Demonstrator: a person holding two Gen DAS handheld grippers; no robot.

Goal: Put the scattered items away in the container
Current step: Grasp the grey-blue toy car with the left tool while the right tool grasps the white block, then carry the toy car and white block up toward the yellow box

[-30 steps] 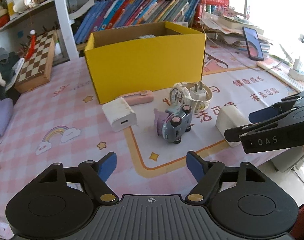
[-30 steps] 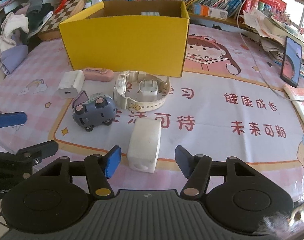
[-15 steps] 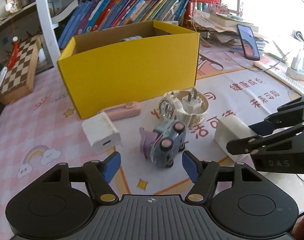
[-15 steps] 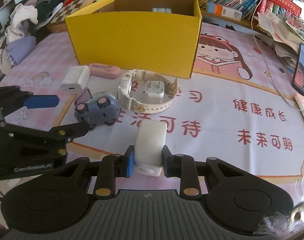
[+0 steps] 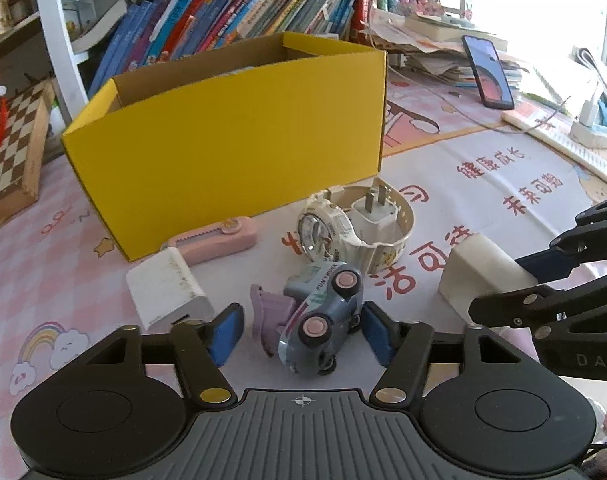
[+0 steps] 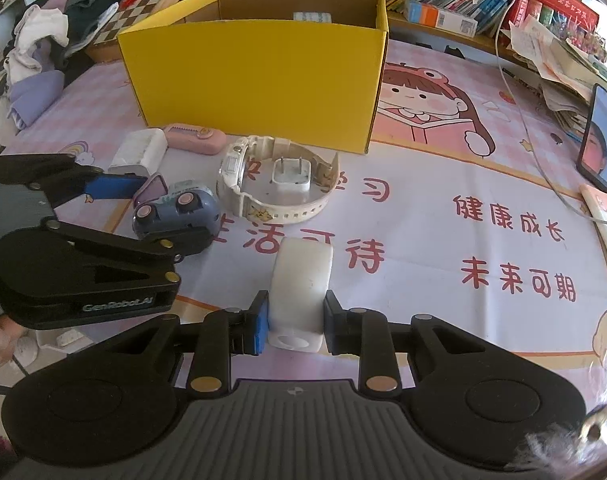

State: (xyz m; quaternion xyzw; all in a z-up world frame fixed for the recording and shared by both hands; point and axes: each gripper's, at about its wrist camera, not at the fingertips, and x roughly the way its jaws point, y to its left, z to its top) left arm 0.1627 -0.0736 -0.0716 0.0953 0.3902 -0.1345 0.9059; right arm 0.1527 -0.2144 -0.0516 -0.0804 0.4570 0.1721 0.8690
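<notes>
A blue-grey toy car [image 5: 323,320] with a purple flap lies between the blue pads of my left gripper [image 5: 302,334]. Its jaws are closing, with a small gap still showing on the left side. In the right wrist view the same left gripper [image 6: 143,212] straddles the car [image 6: 175,210]. My right gripper [image 6: 295,324] is shut on a white rounded block [image 6: 303,272], also seen as the white block [image 5: 479,268] in the left wrist view. The yellow cardboard box [image 5: 231,152] stands open behind the items.
A white watch [image 5: 323,232] loops around a white plug adapter [image 5: 373,216]. A pink flat case [image 5: 219,238] and a white charger [image 5: 167,292] lie by the box. A chessboard [image 5: 11,144], books [image 5: 231,12], a phone [image 5: 488,72] and clothes [image 6: 35,64] ring the mat.
My left gripper came forward until the toy car sat between its fingers, and its jaws narrowed. My right gripper went from open around the white block to shut on it.
</notes>
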